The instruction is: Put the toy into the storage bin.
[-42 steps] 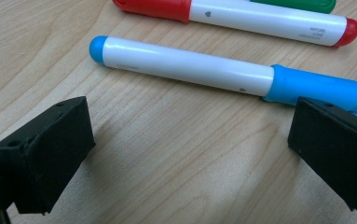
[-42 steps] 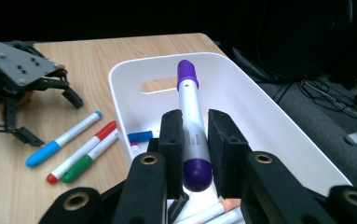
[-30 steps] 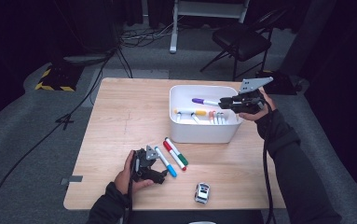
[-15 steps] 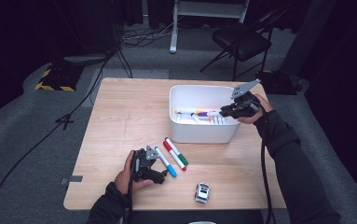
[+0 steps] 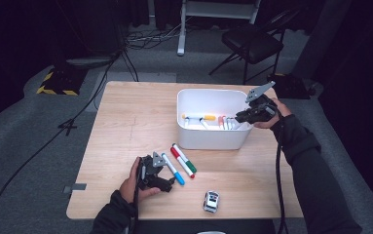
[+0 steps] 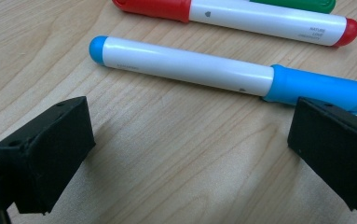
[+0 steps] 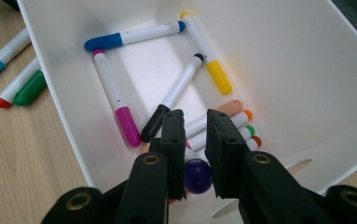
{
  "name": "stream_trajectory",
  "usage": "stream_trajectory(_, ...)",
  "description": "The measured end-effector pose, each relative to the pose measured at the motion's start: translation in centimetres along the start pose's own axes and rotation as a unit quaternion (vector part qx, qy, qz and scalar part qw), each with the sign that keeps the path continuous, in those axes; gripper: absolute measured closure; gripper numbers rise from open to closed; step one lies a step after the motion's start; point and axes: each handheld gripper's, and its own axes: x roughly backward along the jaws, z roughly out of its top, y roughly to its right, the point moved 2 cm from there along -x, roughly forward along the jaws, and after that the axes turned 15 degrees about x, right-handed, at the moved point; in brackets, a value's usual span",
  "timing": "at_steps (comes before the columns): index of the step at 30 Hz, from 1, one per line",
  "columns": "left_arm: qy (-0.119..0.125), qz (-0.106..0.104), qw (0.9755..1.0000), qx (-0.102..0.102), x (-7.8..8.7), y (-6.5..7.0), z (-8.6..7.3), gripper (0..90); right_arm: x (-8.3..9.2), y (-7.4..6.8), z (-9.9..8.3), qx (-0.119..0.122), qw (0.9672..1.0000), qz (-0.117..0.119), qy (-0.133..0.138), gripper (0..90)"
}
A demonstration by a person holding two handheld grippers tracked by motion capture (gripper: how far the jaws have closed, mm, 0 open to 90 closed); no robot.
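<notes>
Your right claw [image 7: 190, 126] has dipped into the white bin [image 5: 213, 141] at the bench's far right, clenched on a purple marker [image 7: 197, 176]. Your left claw [image 6: 185, 154] hangs released beside the blue marker [image 6: 190, 70]; three markers remain outside.

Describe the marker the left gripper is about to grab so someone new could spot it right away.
Start at the white bin on the wooden table. Three markers lie side by side in front of it, beside the left gripper. It is the blue marker, the nearest to that gripper: white barrel, light blue cap, while its neighbours are red and green.
</notes>
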Motion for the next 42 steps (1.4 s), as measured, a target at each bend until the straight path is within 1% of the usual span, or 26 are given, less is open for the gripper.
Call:
stream_trajectory(4, 0.001, 0.001, 1.0, 0.0, 0.0, 0.0, 0.0, 0.5, 0.5, -0.1, 0.0, -0.007, 0.9996, -0.011, 0.023, 72.9)
stream_trajectory(7, 0.001, 0.0, 1.0, 0.001, 0.0, 0.0, 0.0, 0.4, 1.3, -0.3, -0.2, -0.023, 0.9977, -0.022, 0.06, 70.5)
stream_trajectory(9, 0.001, 0.0, 1.0, 0.001, 0.0, 0.0, 0.0, 0.5, 1.9, -0.7, -0.1, -0.03, 0.995, -0.034, 0.089, 67.1)
stream_trajectory(10, 0.001, 0.001, 1.0, 0.001, 0.0, 0.0, 0.0, 0.4, 2.1, -0.9, 0.0, -0.03, 0.9939, -0.033, 0.101, 65.5)
stream_trajectory(12, 0.001, 0.0, 1.0, 0.001, 0.0, 0.0, 0.0, 0.4, 2.8, -1.7, 0.0, -0.029, 0.9894, -0.045, 0.135, 62.5)
stream_trajectory(15, 0.001, 0.001, 1.0, 0.001, 0.0, 0.0, 0.0, 0.5, 3.5, -2.7, -0.2, -0.03, 0.9837, -0.058, 0.167, 58.0)
stream_trajectory(17, 0.001, 0.001, 1.0, 0.001, 0.0, 0.0, 0.0, 0.5, 3.9, -3.6, -0.2, -0.026, 0.9796, -0.051, 0.193, 57.9)
stream_trajectory(19, 0.001, 0.0, 1.0, 0.001, 0.0, 0.0, 0.0, 0.5, 4.1, -4.5, -0.3, -0.017, 0.977, -0.053, 0.206, 55.3)
stream_trajectory(21, 0.005, 0.002, 1.0, -0.003, 0.0, -0.1, 0.0, 0.5, 4.2, -5.6, -0.2, -0.01, 0.9758, -0.053, 0.212, 51.9)
stream_trajectory(23, 0.002, -0.001, 1.0, -0.001, 0.0, -0.1, -0.1, 0.5, 4.1, -6.6, -0.2, -0.003, 0.9746, -0.058, 0.216, 49.4)
stream_trajectory(25, 0.007, 0.005, 1.0, -0.004, 0.1, -0.2, -0.1, 0.6, 3.9, -7.8, -0.2, 0.004, 0.973, -0.055, 0.224, 47.3)
stream_trajectory(26, 0.002, -0.001, 1.0, 0.001, 0.1, -0.1, -0.2, 0.5, 3.7, -8.3, -0.2, 0.007, 0.9731, -0.056, 0.223, 46.5)
stream_trajectory(27, 0.003, -0.001, 1.0, 0.002, 0.1, -0.1, -0.2, 0.6, 3.3, -9.3, -0.3, 0.012, 0.9721, -0.048, 0.229, 45.6)
stream_trajectory(28, 0.003, 0.0, 1.0, 0.0, 0.2, -0.2, -0.2, 0.5, 3.0, -9.7, -0.4, 0.012, 0.9717, -0.044, 0.232, 44.9)
stream_trajectory(29, 0.004, 0.0, 1.0, -0.002, 0.2, -0.2, -0.2, 0.5, 2.4, -10.4, -0.4, 0.012, 0.9724, -0.041, 0.229, 44.0)
stream_trajectory(31, -0.001, -0.005, 1.0, -0.004, 0.3, -0.3, -0.3, 0.6, 1.5, -11.1, -0.6, 0.011, 0.9728, -0.031, 0.229, 43.0)
stream_trajectory(32, 0.002, -0.002, 0.9999, -0.01, 0.4, -0.5, -0.3, 0.6, 0.7, -11.6, -0.6, 0.01, 0.9735, -0.028, 0.227, 42.1)
stream_trajectory(33, -0.001, -0.003, 1.0, -0.001, 0.5, -0.6, -0.4, 0.6, 0.0, -12.0, -0.7, 0.006, 0.9743, -0.024, 0.224, 41.6)
stream_trajectory(34, 0.003, -0.002, 1.0, -0.005, 0.5, -0.8, -0.5, 0.6, -0.7, -12.3, -0.8, 0.007, 0.9755, -0.024, 0.219, 40.5)
stream_trajectory(35, 0.0, 0.0, 1.0, 0.0, 0.7, -0.9, -0.6, 0.6, -1.5, -12.6, -0.8, 0.006, 0.977, -0.027, 0.212, 39.5)
stream_trajectory(36, 0.003, -0.002, 1.0, -0.002, 0.7, -1.0, -0.6, 0.6, -2.2, -12.9, -0.9, 0.003, 0.9775, -0.025, 0.21, 37.9)
stream_trajectory(37, 0.005, 0.001, 1.0, -0.005, 0.8, -1.2, -0.6, 0.6, -3.0, -13.2, -1.0, 0.0, 0.978, -0.02, 0.207, 36.3)
stream_trajectory(38, 0.0, 0.004, 1.0, 0.004, 0.9, -1.2, -0.7, 0.6, -3.8, -13.4, -1.0, -0.001, 0.9786, -0.016, 0.205, 36.1)
stream_trajectory(39, 0.004, -0.003, 1.0, -0.003, 0.8, -1.3, -0.7, 0.6, -4.6, -13.7, -1.0, -0.004, 0.9792, -0.01, 0.202, 34.9)
stream_trajectory(41, 0.003, -0.003, 1.0, -0.003, 0.8, -1.4, -0.7, 0.5, -6.1, -14.1, -0.9, 0.002, 0.9825, 0.0, 0.186, 33.2)
stream_trajectory(42, 0.003, -0.001, 1.0, -0.005, 0.8, -1.4, -0.6, 0.4, -6.7, -14.3, -0.9, 0.001, 0.9829, 0.007, 0.184, 33.2)
